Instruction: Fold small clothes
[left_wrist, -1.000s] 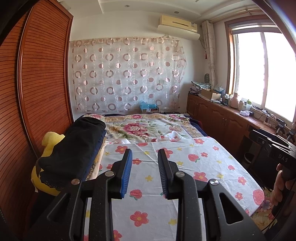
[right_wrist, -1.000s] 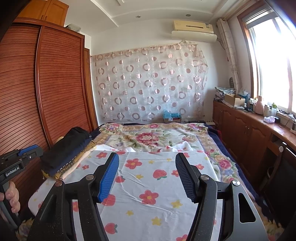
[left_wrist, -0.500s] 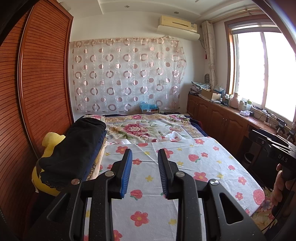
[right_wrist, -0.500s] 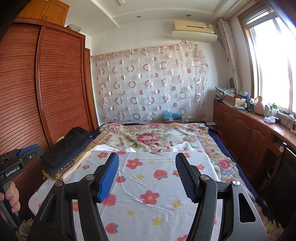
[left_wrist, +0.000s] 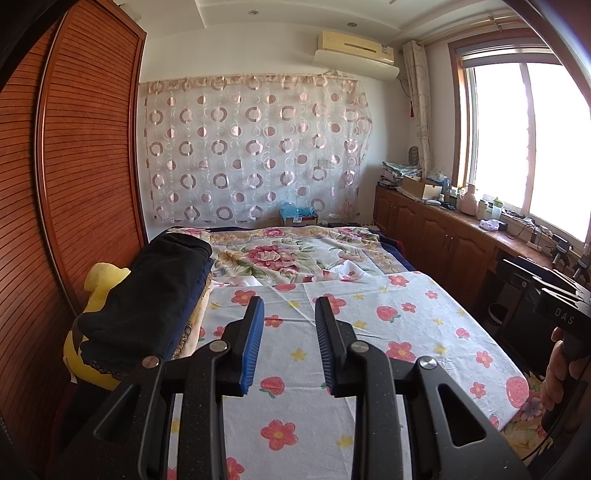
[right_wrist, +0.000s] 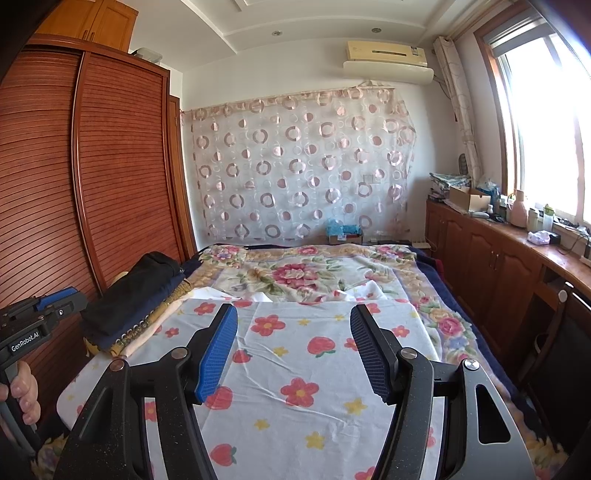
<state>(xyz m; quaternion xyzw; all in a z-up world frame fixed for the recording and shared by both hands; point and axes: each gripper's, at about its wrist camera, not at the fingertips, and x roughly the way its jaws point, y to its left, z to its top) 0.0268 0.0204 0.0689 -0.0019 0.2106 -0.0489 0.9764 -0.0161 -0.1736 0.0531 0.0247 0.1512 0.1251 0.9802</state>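
Left wrist view: the left gripper (left_wrist: 288, 332), black with blue ribbed pads, hovers above a white cotton sheet printed with red flowers and strawberries (left_wrist: 369, 332) spread over the bed; its jaws stand a modest way apart with nothing between them. The clothes to fold sit at the bed's left edge as a stack of dark folded garments (left_wrist: 147, 295), black on top, resting on a yellow plush toy (left_wrist: 103, 275) beside the slatted wooden wardrobe (left_wrist: 85, 184). At the far right a hand (left_wrist: 561, 373) grips the other tool's handle.

Right wrist view: the right gripper (right_wrist: 293, 345) is spread wide and empty over the same sheet. The stack lies well to its left, with a patterned trim and a pale layer beneath.

These garments look soft, light and limp, so they will sag and drape when lifted. A pinch on the top piece's near edge or corner seems the best hold, peeling one layer without dragging the pile
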